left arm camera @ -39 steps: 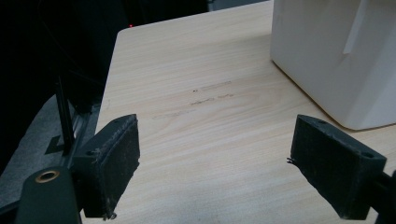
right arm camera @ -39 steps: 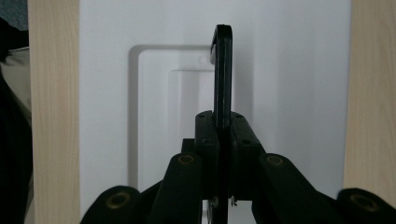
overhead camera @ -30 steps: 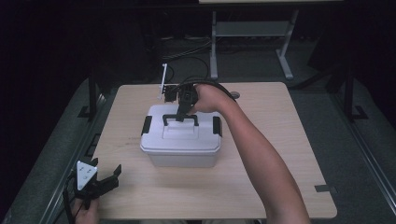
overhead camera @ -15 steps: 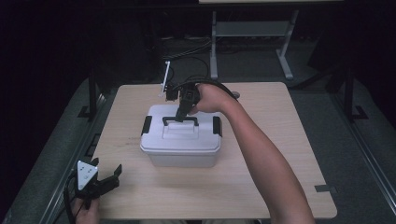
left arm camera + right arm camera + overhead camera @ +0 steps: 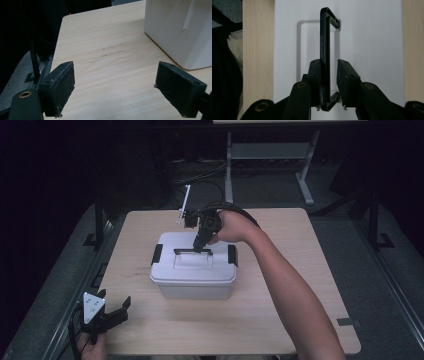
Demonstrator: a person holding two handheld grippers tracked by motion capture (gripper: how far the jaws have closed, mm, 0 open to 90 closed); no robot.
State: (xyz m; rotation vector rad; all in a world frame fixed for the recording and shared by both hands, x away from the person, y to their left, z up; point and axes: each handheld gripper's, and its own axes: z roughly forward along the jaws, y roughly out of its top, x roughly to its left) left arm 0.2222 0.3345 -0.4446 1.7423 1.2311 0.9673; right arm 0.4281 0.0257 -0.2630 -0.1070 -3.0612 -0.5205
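A white lidded storage box (image 5: 192, 272) sits mid-table with black side latches and a black handle (image 5: 192, 251) standing upright. My right gripper (image 5: 200, 244) points down over the lid. In the right gripper view the handle (image 5: 325, 37) runs between the jaws of that gripper (image 5: 329, 67); they have just been opening, and a narrow gap shows on the right pad's side. My left gripper (image 5: 116, 312) rests open near the table's front left corner, and its jaws (image 5: 122, 92) hold nothing, with the box wall (image 5: 175, 30) ahead to the right.
The light wooden table (image 5: 300, 285) has bare room around the box. A small white upright piece (image 5: 184, 205) stands at the far edge behind the box. A metal stand (image 5: 270, 150) and cables lie on the dark floor beyond.
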